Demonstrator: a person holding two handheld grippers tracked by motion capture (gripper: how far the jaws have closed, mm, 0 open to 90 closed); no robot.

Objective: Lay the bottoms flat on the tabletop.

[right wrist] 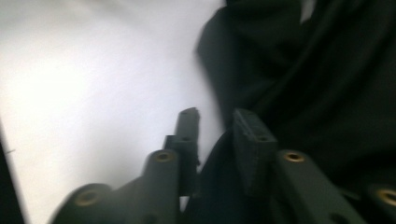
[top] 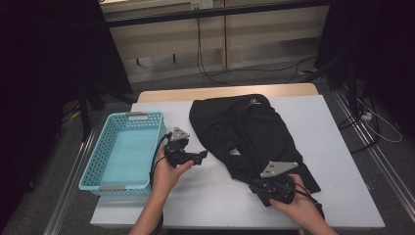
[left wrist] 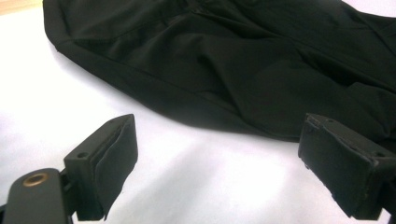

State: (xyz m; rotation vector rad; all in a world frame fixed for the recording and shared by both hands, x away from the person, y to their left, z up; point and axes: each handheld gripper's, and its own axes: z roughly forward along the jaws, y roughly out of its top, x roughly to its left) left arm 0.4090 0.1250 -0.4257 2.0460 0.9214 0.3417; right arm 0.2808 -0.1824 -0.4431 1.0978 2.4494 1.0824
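While the black garment [top: 244, 134] lies spread across the middle of the white bench [top: 337, 147], running from near the far edge down toward the near right corner, I've got my right tool [top: 264, 188] at its near end, close to the near edge. Looking along that right tool [right wrist: 217, 121], the jaws stand close together with a fold of black cloth between them, so it's clamped on the garment [right wrist: 327, 84]. My left tool [top: 200, 155] sits over bare bench toward the left side, just beside the garment's left hem and not touching it. Along that left tool [left wrist: 219, 154], the jaws are wide apart with nothing between them, white bench [left wrist: 56, 93] below, the garment's [left wrist: 243, 60] hem lying just ahead. A light blue basket [top: 93, 169] rests at the left edge, next to my left hand [top: 169, 174].
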